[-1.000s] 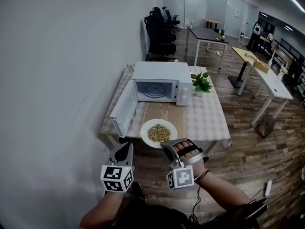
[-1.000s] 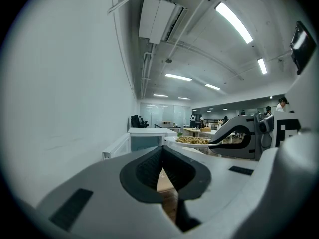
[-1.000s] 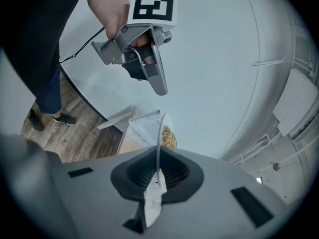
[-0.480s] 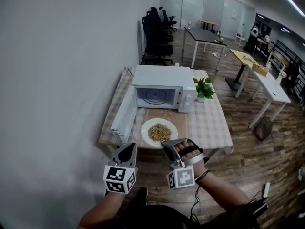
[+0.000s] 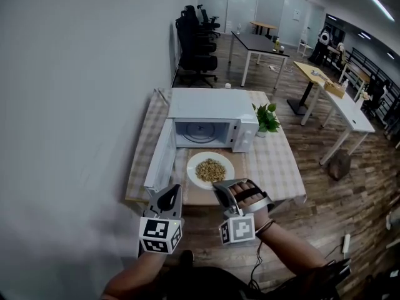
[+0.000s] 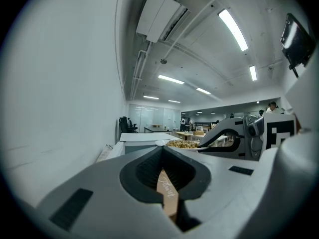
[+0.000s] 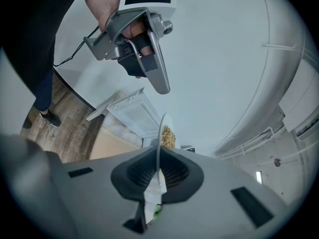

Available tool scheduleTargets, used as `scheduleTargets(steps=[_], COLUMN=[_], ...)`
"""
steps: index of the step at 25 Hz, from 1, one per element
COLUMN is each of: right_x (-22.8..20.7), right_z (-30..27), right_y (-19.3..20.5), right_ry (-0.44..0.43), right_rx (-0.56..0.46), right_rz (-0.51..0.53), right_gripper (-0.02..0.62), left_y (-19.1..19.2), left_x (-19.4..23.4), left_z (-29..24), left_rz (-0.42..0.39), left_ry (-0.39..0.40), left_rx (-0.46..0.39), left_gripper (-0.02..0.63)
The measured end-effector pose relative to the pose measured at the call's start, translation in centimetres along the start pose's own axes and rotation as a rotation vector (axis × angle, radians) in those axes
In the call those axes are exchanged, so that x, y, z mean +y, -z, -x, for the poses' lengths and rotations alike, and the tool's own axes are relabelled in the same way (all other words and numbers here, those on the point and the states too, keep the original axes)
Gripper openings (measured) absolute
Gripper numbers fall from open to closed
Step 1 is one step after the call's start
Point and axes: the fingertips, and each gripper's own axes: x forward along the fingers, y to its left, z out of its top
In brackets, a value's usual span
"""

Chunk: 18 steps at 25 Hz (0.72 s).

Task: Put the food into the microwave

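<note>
The microwave [image 5: 209, 104] stands open toward me. Its door [image 5: 160, 162] is swung out left, edge-on just beside the plate [image 5: 193, 170], and a plant [image 5: 267, 117] sits right of it on the surface [image 5: 275, 164]. The plate lies level over the brown runner [image 5: 200, 196], just before the cavity. It is round with no long axis, and the food [image 5: 210, 169] faces up. My right hand-held gripper [image 5: 219, 185] is clamped on its near rim. My left hand-held gripper [image 5: 172, 195] has its jaws together on nothing, near the door's outer corner. A second ago the plate hung at the surface's near edge; both hand-held grippers have since moved in toward the microwave.
</note>
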Motion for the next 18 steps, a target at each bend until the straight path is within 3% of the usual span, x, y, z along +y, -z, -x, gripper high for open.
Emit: scheduleTargets(steps=[9,18], right_x=[-1.0,-1.8], right_z=[-5.3,-8.6], right_y=[0.6,1.7], right_ry=[0.000,0.010], right_rx=[0.066,0.088], right_rz=[-0.015,-0.036], right_gripper=[0.018,0.017], left_y=[-0.7,-0.7], left_x=[3.4,4.1], left_z=[-3.5,-6.2], left_rz=[0.011,0.014], left_ry=[0.073,0.116], left_rx=[-0.014,-0.006], left_gripper=[0.009,0.009])
